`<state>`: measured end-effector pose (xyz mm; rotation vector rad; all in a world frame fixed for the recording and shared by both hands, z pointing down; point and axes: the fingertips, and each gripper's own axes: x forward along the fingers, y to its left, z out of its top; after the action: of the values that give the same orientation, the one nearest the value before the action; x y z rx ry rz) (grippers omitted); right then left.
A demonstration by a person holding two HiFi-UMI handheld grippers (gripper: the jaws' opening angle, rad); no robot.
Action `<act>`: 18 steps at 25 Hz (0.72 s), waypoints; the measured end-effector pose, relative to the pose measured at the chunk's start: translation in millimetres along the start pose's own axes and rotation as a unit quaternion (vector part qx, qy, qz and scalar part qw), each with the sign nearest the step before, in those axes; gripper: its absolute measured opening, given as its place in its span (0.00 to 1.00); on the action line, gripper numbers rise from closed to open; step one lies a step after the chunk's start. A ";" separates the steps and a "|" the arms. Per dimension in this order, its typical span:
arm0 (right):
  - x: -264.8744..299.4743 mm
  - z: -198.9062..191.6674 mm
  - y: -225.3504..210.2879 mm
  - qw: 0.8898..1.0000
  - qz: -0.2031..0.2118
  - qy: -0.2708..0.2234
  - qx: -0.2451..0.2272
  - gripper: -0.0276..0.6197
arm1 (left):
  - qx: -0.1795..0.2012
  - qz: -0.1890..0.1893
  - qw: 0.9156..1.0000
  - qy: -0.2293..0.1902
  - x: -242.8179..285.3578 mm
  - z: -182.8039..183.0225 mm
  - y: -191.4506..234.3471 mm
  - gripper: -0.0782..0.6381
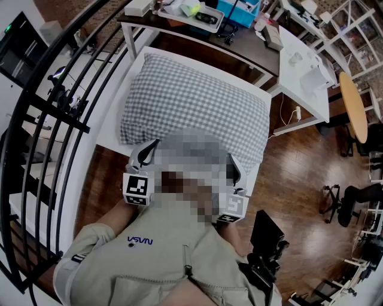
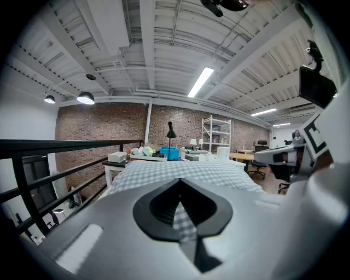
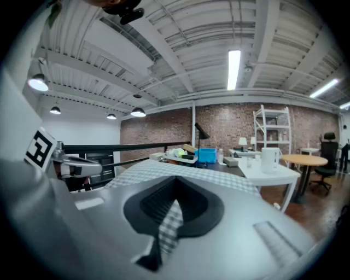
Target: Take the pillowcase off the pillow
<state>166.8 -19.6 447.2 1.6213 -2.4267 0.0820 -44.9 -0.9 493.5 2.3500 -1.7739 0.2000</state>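
Both tongs are clamped fully shut, each pinching a small fold of the grey-and-white checked pillowcase (image 1: 191, 107). In the left gripper view, the left tongs (image 2: 180, 210) have their dark pads closed on a narrow strip of the check cloth, which runs down between them. The right gripper view shows the same for the right tongs (image 3: 170, 219), with a check strip caught in the closed jaws and trailing toward 7 o'clock.

From the head view, the left tongs (image 1: 145, 156) bite the near edge of the pillowcase at about 7 o'clock of the pillow (image 1: 197, 83), and the right tongs (image 1: 235, 173) bite it at about 5 o'clock. They are well apart, with a blurred patch between them. Both point away from the person, toward 12 o'clock and slightly downward.

The pillowcase is still on the pillow, plump and covering it. It lies flat on a white worktop (image 1: 112, 122) and takes up most of it. At 12 o'clock beyond it stands a dark desk (image 1: 179, 43) carrying a tray (image 1: 192, 23) and a blue box (image 1: 240, 12). A white desk (image 1: 305, 72) is at 2 o'clock, a round wooden table (image 1: 353, 107) at 3 o'clock, and a black railing (image 1: 54, 119) runs along 9 o'clock.
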 end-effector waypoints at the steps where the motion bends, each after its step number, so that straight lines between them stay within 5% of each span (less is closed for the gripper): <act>1: 14.2 4.1 21.9 1.000 0.013 0.002 -0.005 0.05 | 0.000 0.009 1.000 0.000 2.9 0.8 27.1 0.12; 6: 91.5 10.7 116.1 0.996 0.072 0.045 -0.038 0.05 | -0.014 0.040 0.999 0.012 11.3 -3.7 145.7 0.12; 10: 142.3 7.2 188.8 0.983 0.132 0.088 -0.090 0.05 | -0.019 0.033 0.998 0.047 8.0 -31.6 200.3 0.12; 18: 210.0 -38.3 285.7 0.928 0.235 0.186 -0.220 0.36 | -0.041 0.028 0.996 0.079 13.6 -52.4 229.4 0.27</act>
<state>-166.5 -92.1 551.2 0.7390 -2.2616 -0.0693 -261.3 -62.5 563.5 2.1654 -1.7412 0.3060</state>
